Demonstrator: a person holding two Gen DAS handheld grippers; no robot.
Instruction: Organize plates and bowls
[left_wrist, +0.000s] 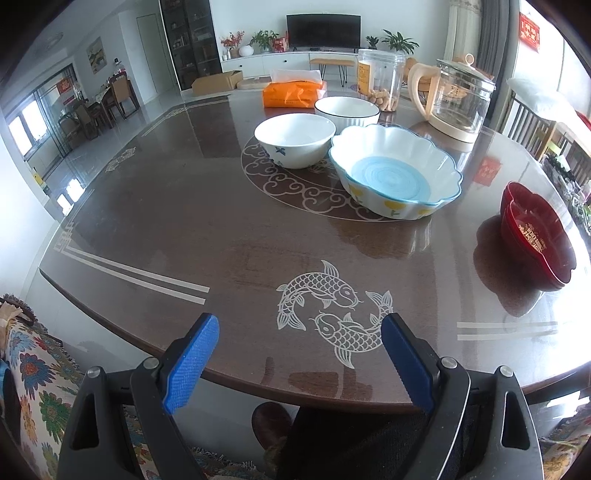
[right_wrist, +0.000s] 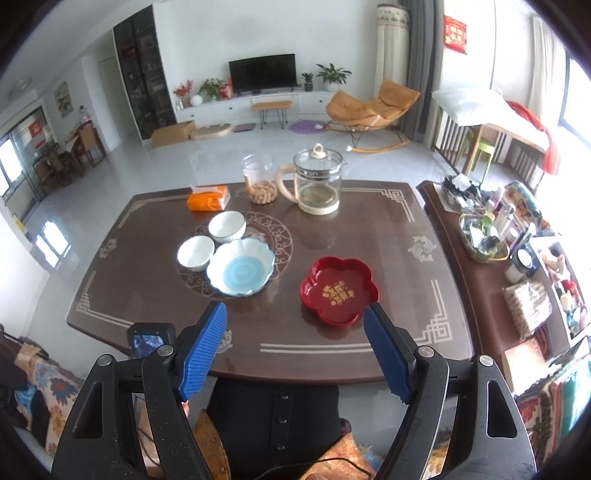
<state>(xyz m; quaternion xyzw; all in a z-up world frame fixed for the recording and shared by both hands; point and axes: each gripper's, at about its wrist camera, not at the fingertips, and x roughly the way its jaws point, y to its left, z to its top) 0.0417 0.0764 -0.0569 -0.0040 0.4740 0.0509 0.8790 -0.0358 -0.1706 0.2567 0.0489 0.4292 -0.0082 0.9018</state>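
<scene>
Meanwhile each hand-held gripper, left and right, hovers wide open and empty above the table.

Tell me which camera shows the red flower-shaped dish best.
The right wrist view: the red dish lies whole, seen from above, gold lettering visible. The left wrist view catches it side-on and distorted near the right edge.

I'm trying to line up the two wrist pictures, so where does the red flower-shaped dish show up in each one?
Left wrist view: the red dish sits at the far right edge, seen from the side.
Right wrist view: the red dish lies right of centre, seen from above, just beyond the right gripper.
Shared landmark: the scalloped blue-centred bowl, to the dish's left in both.
</scene>
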